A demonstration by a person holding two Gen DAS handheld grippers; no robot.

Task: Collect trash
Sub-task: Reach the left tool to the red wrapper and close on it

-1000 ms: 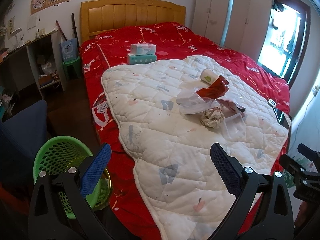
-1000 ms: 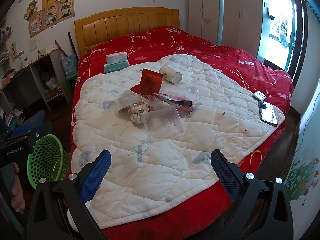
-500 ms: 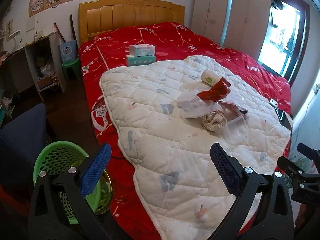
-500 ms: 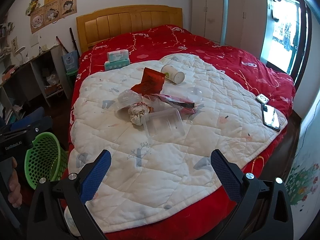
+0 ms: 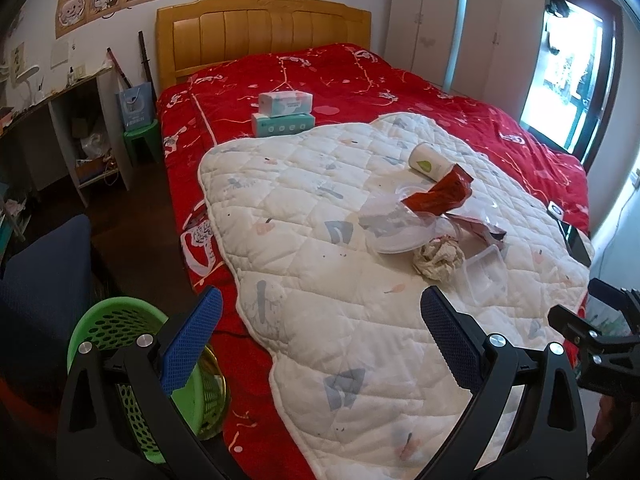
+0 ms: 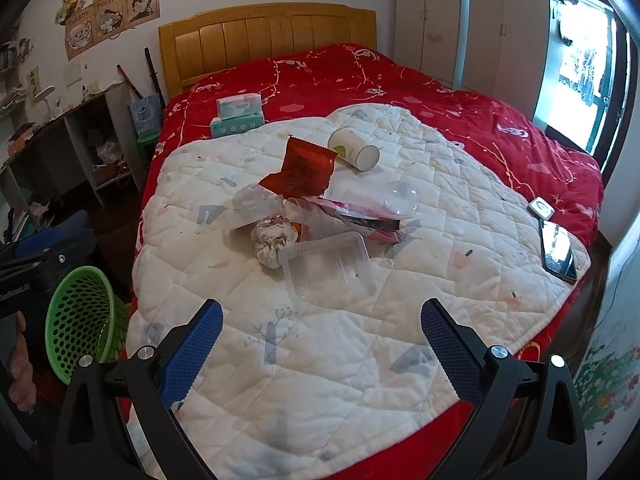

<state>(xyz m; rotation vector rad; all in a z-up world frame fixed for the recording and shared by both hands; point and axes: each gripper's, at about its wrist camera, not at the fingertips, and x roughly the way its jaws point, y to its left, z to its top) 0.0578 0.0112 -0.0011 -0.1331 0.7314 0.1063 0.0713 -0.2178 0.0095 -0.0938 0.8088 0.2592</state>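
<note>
A pile of trash lies on the white quilt (image 6: 360, 340) on the bed: a crumpled paper ball (image 6: 274, 238), a clear plastic tray (image 6: 328, 266), a red snack wrapper (image 6: 302, 168), a white paper cup (image 6: 354, 148) on its side and clear plastic lids (image 6: 256, 200). The ball (image 5: 438, 256), wrapper (image 5: 440, 194) and cup (image 5: 428, 160) also show in the left wrist view. A green mesh basket (image 6: 80, 316) stands on the floor left of the bed; it also shows in the left wrist view (image 5: 116, 320). My left gripper (image 5: 320, 336) and right gripper (image 6: 320, 340) are both open and empty, short of the pile.
Two tissue boxes (image 5: 284, 116) sit on the red bedspread near the wooden headboard (image 5: 260, 36). A phone (image 6: 558, 250) and a small white device (image 6: 540, 208) lie at the bed's right edge. A blue chair (image 5: 44, 272), shelves (image 5: 92, 136) and wardrobes (image 5: 460, 28) surround the bed.
Both grippers have moved forward toward the bed, so the trash pile looks slightly nearer. Both stay open and nothing on the bed has moved.
</note>
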